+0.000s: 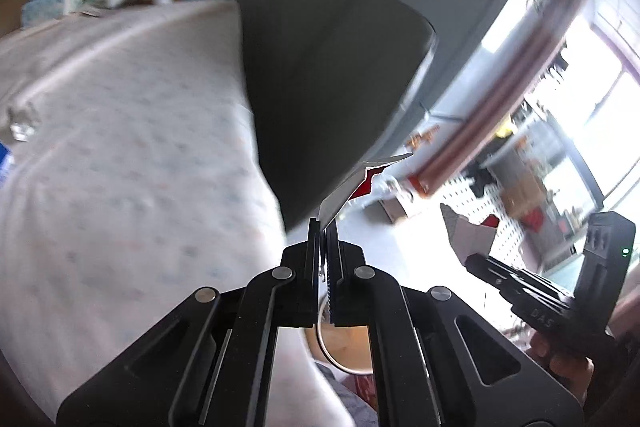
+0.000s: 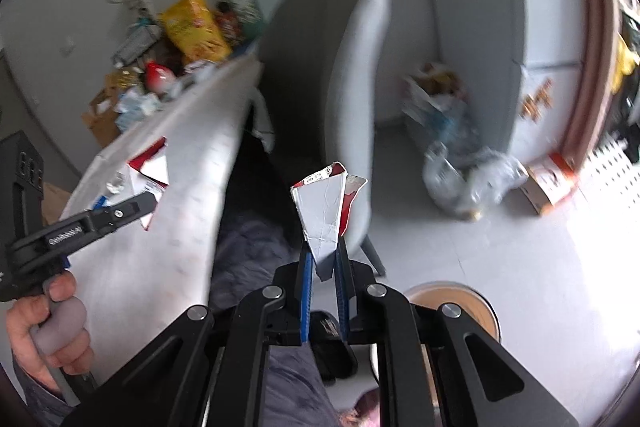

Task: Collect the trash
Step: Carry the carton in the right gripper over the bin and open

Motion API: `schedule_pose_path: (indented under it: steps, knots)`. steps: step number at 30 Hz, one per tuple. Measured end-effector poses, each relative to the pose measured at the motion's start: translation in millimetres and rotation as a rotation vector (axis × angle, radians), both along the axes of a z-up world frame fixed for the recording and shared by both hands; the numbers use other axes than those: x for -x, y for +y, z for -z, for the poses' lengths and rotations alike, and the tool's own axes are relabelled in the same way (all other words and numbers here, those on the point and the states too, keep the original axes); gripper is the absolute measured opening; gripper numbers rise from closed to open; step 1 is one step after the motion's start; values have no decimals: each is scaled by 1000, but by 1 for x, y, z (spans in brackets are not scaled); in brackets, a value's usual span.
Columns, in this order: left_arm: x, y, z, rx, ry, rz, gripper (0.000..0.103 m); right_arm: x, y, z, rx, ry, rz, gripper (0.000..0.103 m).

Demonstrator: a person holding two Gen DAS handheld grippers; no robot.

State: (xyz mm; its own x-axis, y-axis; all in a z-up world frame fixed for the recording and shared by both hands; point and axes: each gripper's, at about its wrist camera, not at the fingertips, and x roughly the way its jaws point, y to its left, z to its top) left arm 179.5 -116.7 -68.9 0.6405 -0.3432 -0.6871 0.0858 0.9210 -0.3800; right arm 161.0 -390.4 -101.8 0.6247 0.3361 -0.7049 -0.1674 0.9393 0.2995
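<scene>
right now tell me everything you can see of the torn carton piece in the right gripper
The carton piece is a torn scrap of thin card, pale grey on its inner face, red on the outside with a small printed label at the top. It is creased and ragged-edged, widening upward. It stands upright, pinched at its narrow bottom end by the right gripper, touching nothing else.
</scene>
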Motion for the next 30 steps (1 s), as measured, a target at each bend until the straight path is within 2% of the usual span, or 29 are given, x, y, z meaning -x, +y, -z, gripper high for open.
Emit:
schedule_pose_path:
  steps: [7,12,14,19,22,24,26,30]
  knots:
    - [-7,-41,21,-25,61,82,4,8,-50,53,-15,118,93,12]
    - [-10,-65,31,-41,89,132,4,13,-68,87,-5,196,134,16]
    - [-11,-73,33,-48,96,149,4,16,-70,100,33,211,149,33]
    - [-13,-86,38,-67,110,178,4,21,-78,123,32,258,176,40]
    - [-15,-94,39,-75,121,192,4,23,-90,123,27,250,201,44]
    - [-15,-100,41,-79,130,206,4,24,-97,116,22,233,221,47]
    - [-17,-106,42,-80,140,224,4,27,-107,107,18,209,245,55]
    - [-18,-125,46,-86,157,273,4,35,-127,87,17,156,296,60]
